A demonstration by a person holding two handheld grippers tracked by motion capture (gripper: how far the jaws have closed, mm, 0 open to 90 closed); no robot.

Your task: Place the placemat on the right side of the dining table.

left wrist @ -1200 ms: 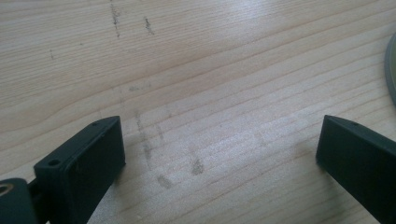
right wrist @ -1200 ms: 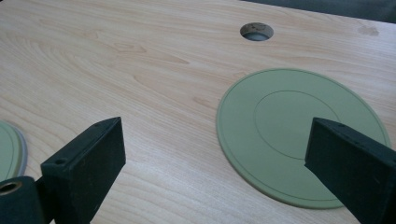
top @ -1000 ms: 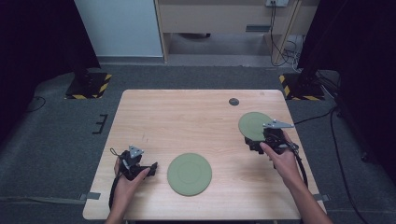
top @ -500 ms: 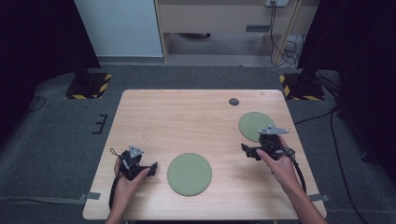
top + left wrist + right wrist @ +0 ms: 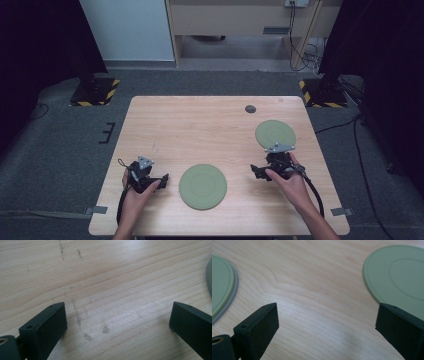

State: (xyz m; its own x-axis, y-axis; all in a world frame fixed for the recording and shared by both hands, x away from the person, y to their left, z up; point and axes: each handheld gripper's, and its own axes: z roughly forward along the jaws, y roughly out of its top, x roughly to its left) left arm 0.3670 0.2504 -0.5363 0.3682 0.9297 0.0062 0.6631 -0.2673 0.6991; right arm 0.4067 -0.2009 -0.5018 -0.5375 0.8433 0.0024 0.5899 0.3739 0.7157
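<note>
With our right gripper (image 5: 258, 172) wide open and empty, we risk sliding the thin small plate (image 5: 275, 133) instead of gripping it.

A lab-like test space, it seems. A bare wooden table (image 5: 200, 125) stands on grey carpet (image 5: 60, 145). Hazard-striped stand bases (image 5: 95, 92) and loose cables (image 5: 300, 45) flank it.

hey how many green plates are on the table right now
2. One green plate lies near the table's front edge, between the two grippers. The other plate lies toward the right side, just beyond the right gripper. Nothing on the table looks able to hide a third.
</note>
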